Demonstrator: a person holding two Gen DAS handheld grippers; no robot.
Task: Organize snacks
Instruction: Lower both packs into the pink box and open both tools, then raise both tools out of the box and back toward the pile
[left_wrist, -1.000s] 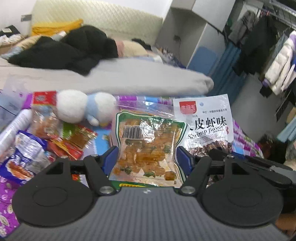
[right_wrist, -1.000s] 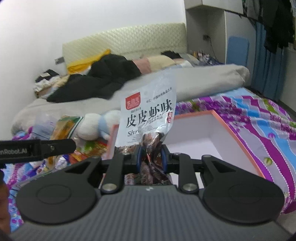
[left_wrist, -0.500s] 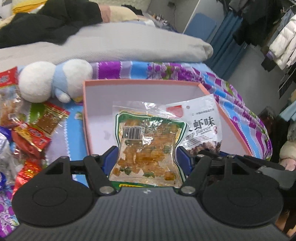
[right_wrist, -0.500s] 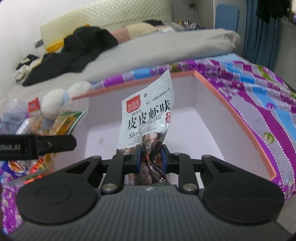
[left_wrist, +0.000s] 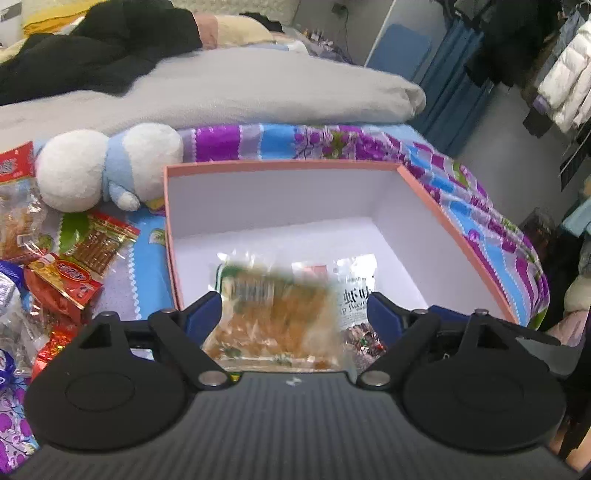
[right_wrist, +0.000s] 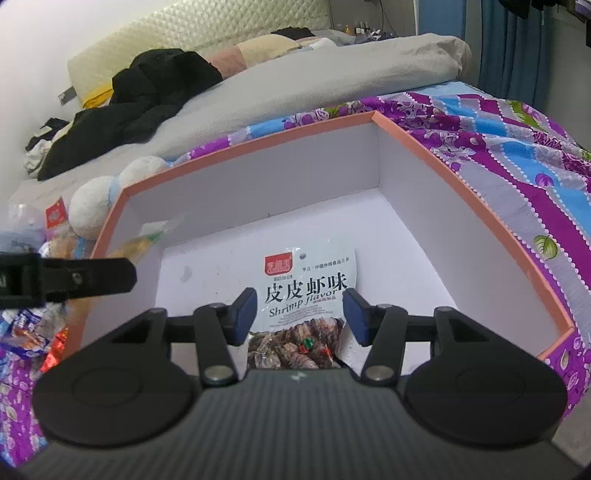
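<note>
My right gripper (right_wrist: 299, 315) is spread wide, gripping nothing; the shrimp packet (right_wrist: 306, 291) lies flat in the box (right_wrist: 436, 155). My left gripper (left_wrist: 295, 317) gapes too, and the blurred orange packet (left_wrist: 275, 317) between its fingers looks loose. I judge two packed; further out, a pile of snacks (left_wrist: 70, 266) waits beside the box.

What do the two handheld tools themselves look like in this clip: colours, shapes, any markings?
Both are matte black. The left tool and right tool each have blue finger pads, angular black linkage arms with silver pivot screws, two round discs and a ribbed grey body. No cables or sleeves show.
</note>
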